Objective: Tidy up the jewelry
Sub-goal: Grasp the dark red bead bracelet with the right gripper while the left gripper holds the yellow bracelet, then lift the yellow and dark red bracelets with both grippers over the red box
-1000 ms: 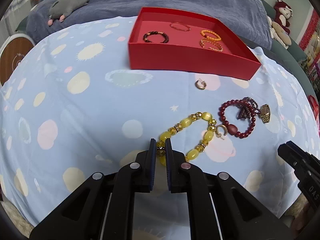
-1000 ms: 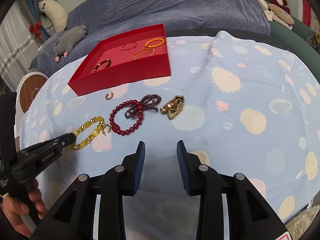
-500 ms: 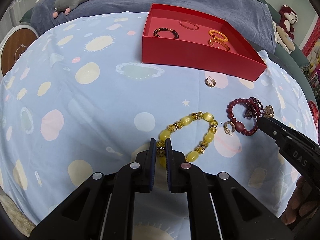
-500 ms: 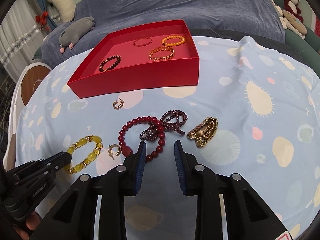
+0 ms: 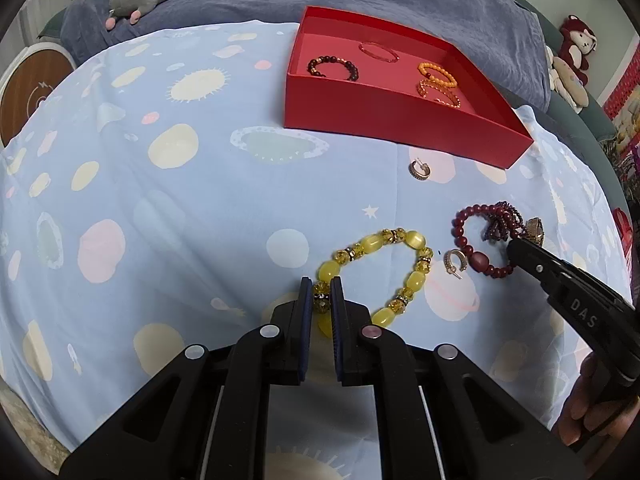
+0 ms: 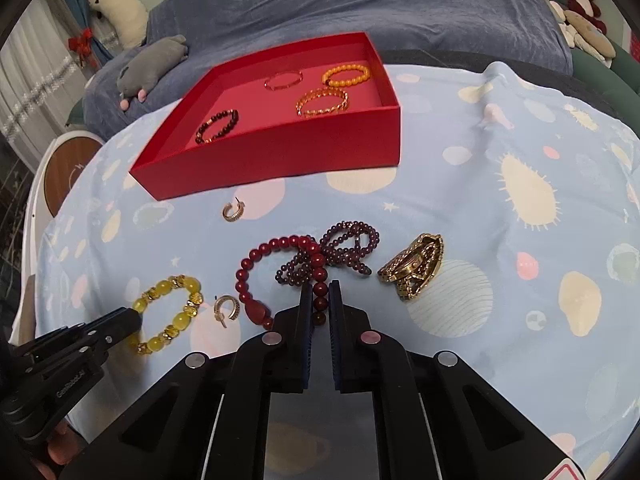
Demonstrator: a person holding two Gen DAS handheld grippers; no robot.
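Spread over a rounded surface, a pale blue cloth (image 6: 480, 184) printed with planets and suns is being used as the work area, with a grey-blue blanket and soft toys lying behind it. At the far side a red box (image 6: 280, 152) is being filled and already holds four bracelets. The left gripper (image 5: 321, 300) is being kept clamped on a dark gold bead of the yellow bracelet (image 5: 380, 272), which is lying flat on the cloth. The right gripper (image 6: 320, 304), whose jaws have just been closing, is being pressed onto the near strand of the dark red bracelet (image 6: 272, 280).

That bracelet is tangled with a purple beaded strand (image 6: 344, 248), so the strand is likely to be dragged up and dropped short of the box. A small hoop earring (image 6: 226, 308) lying just beside both bracelets may be snagged or flicked away. The thin cloth may also be pinched and pulled.
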